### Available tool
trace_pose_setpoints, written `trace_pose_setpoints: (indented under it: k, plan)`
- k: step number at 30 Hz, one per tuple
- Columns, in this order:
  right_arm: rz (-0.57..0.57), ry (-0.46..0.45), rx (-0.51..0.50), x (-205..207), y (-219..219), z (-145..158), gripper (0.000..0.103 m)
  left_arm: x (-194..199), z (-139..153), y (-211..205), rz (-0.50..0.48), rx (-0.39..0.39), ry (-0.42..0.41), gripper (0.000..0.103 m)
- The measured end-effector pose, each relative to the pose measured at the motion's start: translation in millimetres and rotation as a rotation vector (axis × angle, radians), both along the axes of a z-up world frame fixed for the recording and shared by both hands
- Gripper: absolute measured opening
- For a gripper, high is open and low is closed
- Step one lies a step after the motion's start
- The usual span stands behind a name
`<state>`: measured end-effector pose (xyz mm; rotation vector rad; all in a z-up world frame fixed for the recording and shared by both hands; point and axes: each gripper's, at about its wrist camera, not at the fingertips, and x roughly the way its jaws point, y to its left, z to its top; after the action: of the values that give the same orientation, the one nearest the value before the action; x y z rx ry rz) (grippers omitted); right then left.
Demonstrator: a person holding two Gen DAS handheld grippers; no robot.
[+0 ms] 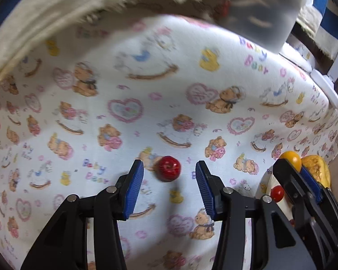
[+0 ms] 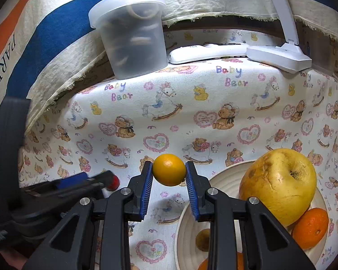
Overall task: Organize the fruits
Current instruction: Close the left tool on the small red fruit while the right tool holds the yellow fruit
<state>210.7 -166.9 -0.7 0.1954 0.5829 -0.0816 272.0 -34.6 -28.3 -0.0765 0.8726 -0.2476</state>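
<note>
On the teddy-bear cloth point(image 2: 214, 103) that covers the table, a cream ribbed plate point(image 2: 223, 184) serves as the landmark. On the plate sit a big yellow apple point(image 2: 279, 184), a small orange point(image 2: 311, 227) touching the apple's lower side, a small brownish fruit point(image 2: 202, 239) near the plate's left rim, and part of another orange fruit point(image 2: 202, 265) at the plate's near edge.

Just left of the plate, the right gripper point(image 2: 169, 171) clamps a small yellow-orange fruit point(image 2: 169, 169) between its blue pads, raised above the cloth, both pads pressed against the fruit's sides.

Further left of the plate, a small red apple point(image 1: 169, 168) lies on the cloth. The left gripper point(image 1: 169, 180) hangs over it with its jaws partly apart, one pad either side of the apple and neither touching it; the picture is blurred, so the gap may be narrower than it looks. In the left wrist view, another small red fruit point(image 1: 277, 193) shows by the plate, behind the right gripper's fingers.

Well behind the plate, at the table's back edge, stand a frosted plastic tub point(image 2: 133, 38), a white remote point(image 2: 205, 52) beside it, and a white lamp base point(image 2: 279, 56).
</note>
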Motion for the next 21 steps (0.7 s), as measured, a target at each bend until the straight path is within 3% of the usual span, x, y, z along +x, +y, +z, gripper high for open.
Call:
trace_pose_setpoints:
  k: [5,12,21]
  plan:
    - [-0.016,-0.014,-0.004,-0.1,-3.5,5.8,0.03,8.8,-12.7,-11.4,0.002,0.034,0.022,0.043]
    - [-0.045,-0.012,-0.014,-0.9,-11.2,7.9,0.03,18.1,-18.6,-17.9,0.028,0.024,0.036,0.027]
    - [-0.049,-0.036,-0.014,-4.4,-10.3,14.3,0.031,-27.9,11.9,-13.9,0.023,0.071,-0.101,0.026]
